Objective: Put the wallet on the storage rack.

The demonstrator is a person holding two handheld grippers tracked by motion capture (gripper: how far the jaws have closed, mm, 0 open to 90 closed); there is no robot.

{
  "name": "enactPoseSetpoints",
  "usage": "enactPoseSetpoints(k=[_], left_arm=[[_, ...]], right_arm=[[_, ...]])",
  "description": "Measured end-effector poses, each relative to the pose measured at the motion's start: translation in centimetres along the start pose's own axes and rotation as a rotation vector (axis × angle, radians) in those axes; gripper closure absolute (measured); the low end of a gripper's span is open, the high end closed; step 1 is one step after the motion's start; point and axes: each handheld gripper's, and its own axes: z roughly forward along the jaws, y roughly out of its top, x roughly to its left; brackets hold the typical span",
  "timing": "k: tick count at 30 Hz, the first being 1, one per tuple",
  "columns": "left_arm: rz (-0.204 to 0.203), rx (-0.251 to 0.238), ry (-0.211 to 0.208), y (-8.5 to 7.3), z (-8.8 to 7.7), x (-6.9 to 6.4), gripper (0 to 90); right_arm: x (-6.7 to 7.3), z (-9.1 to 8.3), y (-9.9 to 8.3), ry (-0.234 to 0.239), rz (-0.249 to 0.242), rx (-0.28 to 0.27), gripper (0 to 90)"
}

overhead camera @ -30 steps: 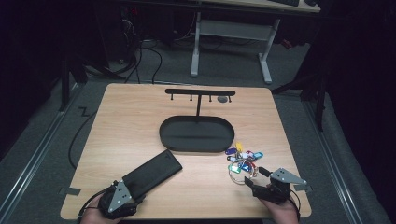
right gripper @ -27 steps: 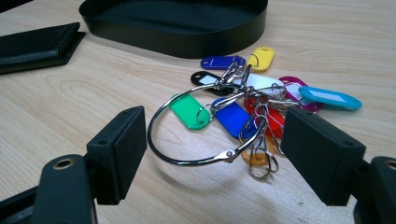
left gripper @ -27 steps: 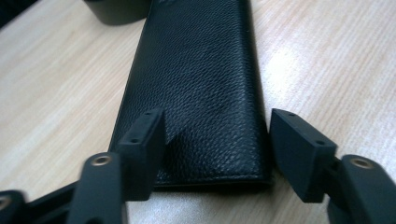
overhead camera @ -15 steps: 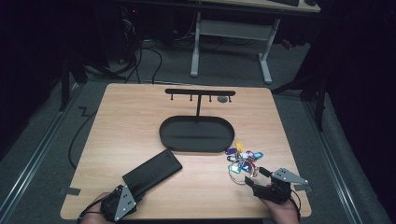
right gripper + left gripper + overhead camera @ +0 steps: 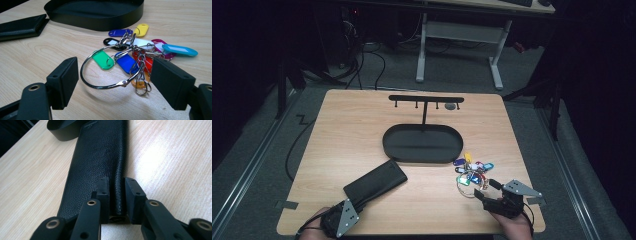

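A long black leather case (image 5: 374, 182) lies slantwise at the table's front left. My left gripper (image 5: 347, 210) has just been closing, and its pads now press on the stitched long edge of the case (image 5: 97, 152) at the near end, left gripper (image 5: 117, 185) low over the wood. At the front right, a bunch of coloured key tags (image 5: 472, 170) on a large metal ring (image 5: 107, 87) lies flat. My right gripper (image 5: 486, 189) stands open just before it, and the ring lies between the wide jaws of the right gripper (image 5: 113, 80), untouched.
A black oval tray (image 5: 422, 159) sits mid-table, with a thin post rising behind it to a black bar with small hooks (image 5: 426, 99). The tray's wall (image 5: 100, 22) lies just beyond the tags. Bare wood runs along the table's left and back.
The left gripper's jaws have closed onto the near end of the black case. Neither hand has shifted, and the key bunch lies as before.
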Motion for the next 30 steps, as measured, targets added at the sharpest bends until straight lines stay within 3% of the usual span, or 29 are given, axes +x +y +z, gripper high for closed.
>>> enactPoseSetpoints(k=[6,16,25,30], left_arm=[[-0.017,-0.007,-0.001,0.1,-0.1,0.2,76.5],[-0.103,-0.066,-0.015,0.1,-0.9,0.9,77.2],[-0.143,-0.096,-0.029,0.5,-1.3,0.9,77.6],[-0.187,-0.126,-0.041,0.6,-1.7,1.2,78.0]], right_arm=[[-0.1,0.0,0.0,0.000,0.002,0.001,22.9],[-0.2,-0.1,0.0,-0.003,0.003,0.000,22.9],[-0.1,-0.1,0.0,-0.006,0.005,-0.005,22.9],[-0.2,-0.2,0.0,-0.007,0.012,-0.006,22.9]])
